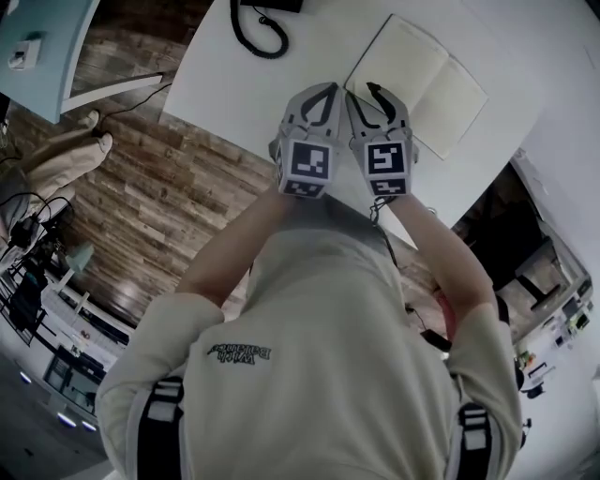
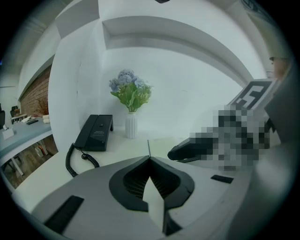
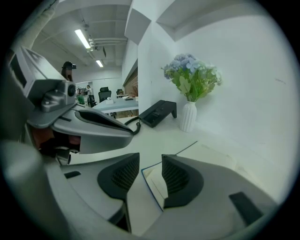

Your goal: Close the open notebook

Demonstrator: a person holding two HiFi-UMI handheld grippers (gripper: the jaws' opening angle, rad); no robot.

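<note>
On the white counter [image 1: 281, 89] the notebook [image 1: 417, 82] lies open; left tool [image 1: 326, 89] pinched together, right tool [image 1: 365, 91] spread wide, empty.

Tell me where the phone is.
The phone stands on the table at the left of the left gripper view, just left of the vase. In the head view its cord curls at the top edge, left of the notebook.

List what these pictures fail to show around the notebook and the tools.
- Telephone: head view, cut by the top edge.
- Notebook near edge: head view, partly behind the right tool.
- Right tool's body: left gripper view, mosaicked over.
- Most of the notebook: left gripper view, behind the left tool.
</note>
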